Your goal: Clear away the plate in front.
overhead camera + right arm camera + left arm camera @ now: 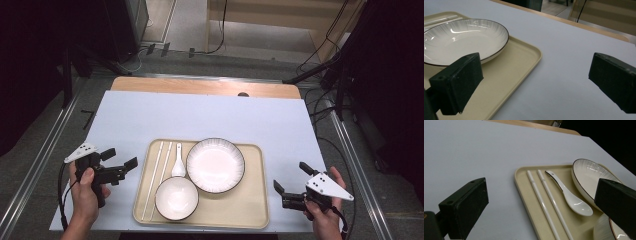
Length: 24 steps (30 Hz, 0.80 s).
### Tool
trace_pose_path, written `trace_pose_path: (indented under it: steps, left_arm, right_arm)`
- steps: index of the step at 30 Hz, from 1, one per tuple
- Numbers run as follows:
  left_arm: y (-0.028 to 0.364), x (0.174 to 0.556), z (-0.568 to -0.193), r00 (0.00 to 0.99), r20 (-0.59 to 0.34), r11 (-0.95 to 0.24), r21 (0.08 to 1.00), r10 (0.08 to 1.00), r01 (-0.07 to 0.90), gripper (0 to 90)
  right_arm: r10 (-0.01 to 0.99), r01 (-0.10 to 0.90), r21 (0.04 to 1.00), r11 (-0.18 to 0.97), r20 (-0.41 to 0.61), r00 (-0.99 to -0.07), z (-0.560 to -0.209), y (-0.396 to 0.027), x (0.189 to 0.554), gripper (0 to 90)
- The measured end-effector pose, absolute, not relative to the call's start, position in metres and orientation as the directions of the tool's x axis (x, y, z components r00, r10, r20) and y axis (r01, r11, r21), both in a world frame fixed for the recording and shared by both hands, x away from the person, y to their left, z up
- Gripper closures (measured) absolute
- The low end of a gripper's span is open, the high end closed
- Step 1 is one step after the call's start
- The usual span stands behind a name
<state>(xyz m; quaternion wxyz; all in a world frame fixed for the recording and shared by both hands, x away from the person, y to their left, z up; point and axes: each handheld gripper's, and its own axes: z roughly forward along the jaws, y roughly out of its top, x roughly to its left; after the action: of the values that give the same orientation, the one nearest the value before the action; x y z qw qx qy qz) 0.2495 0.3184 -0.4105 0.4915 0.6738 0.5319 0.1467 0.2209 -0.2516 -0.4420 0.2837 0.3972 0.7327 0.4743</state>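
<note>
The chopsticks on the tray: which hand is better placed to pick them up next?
Probably the left. The chopsticks lie along the tray's left edge, next to the open left tool. The right tool is past the tray's right edge, with the plate between.

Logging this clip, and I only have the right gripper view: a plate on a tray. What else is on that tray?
Observer: A bowl sits at the front of the tray, close by the plate.
Operator: Any cutlery?
Observer: A spoon lies between the plate and a pair of chopsticks.
Operator: Where are the left tongs?
Observer: The left tongs are open and hold nothing, over the table just left of the tray.
</note>
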Motion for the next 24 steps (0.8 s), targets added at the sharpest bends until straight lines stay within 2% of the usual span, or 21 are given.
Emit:
trace_pose_path:
  steps: [18, 24]
  left_arm:
    - [0.345, 0.228, -0.414, 0.389, -0.298, 0.068, 0.86, 0.872, 0.506, 0.0]
    - [0.353, 0.228, -0.418, 0.367, -0.305, 0.077, 0.849, 0.879, 0.523, 0.0]
  right_arm:
    - [0.85, 0.316, 0.919, 0.236, -0.038, -0.525, -0.443, -0.252, 0.222, 0.0]
    - [0.851, 0.316, 0.919, 0.235, -0.037, -0.524, -0.444, -0.254, 0.223, 0.0]
